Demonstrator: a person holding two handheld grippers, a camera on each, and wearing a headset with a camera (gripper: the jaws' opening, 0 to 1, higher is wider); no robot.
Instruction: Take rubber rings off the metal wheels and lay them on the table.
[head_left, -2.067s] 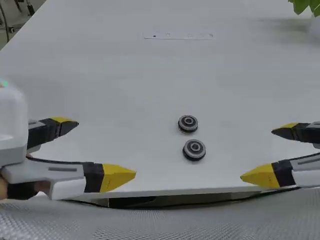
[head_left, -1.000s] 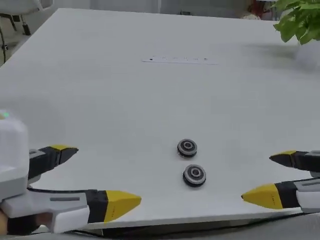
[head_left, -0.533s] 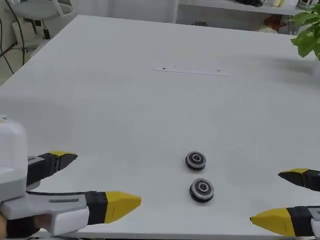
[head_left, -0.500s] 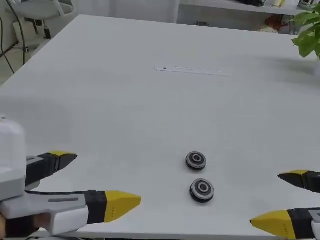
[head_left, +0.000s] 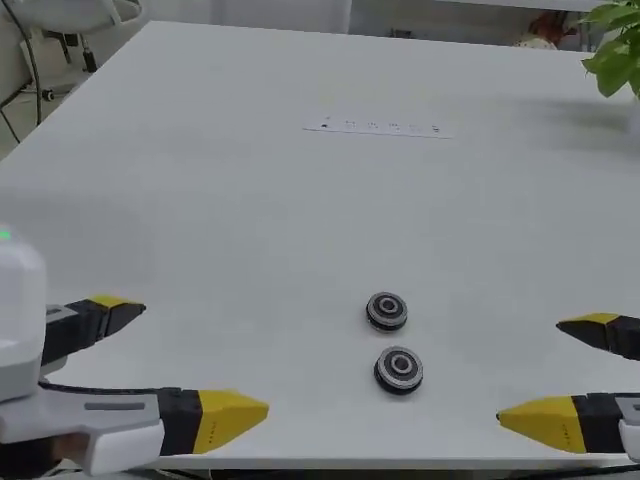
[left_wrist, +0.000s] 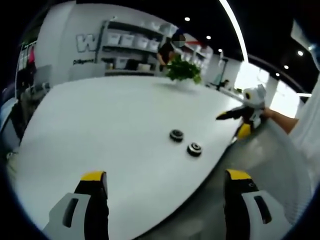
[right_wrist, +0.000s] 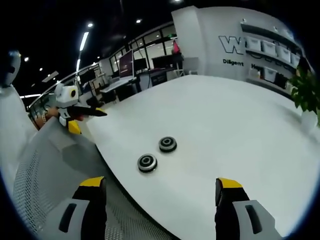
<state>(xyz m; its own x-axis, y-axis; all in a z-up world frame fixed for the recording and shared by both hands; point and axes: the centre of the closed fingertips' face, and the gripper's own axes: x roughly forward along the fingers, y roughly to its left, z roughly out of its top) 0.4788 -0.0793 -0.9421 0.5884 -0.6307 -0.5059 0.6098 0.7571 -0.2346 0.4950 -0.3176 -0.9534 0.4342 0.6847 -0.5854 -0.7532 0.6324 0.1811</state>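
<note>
Far wheel (head_left: 386, 311), near wheel (head_left: 399, 369): black rubber ring, silver-grey hub. Table (head_left: 250, 180): plain pale grey. Left gripper (head_left: 200, 358), right gripper (head_left: 530, 370): yellow tips, black collars, white bodies. Plant (head_left: 615, 50): green.

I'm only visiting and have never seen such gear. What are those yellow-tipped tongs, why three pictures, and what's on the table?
No robot here: a person holds a tool in each hand, the left gripper and the right gripper, each with two yellow-tipped jaws. The rectangular picture comes from a camera on the person's head, looking down at the white table. The two round pictures come from cameras riding on the grippers, looking along their jaws. On the table lie two small dark-rimmed metal wheels, the farther wheel and the nearer wheel. Both grippers are open and hold nothing.
</note>
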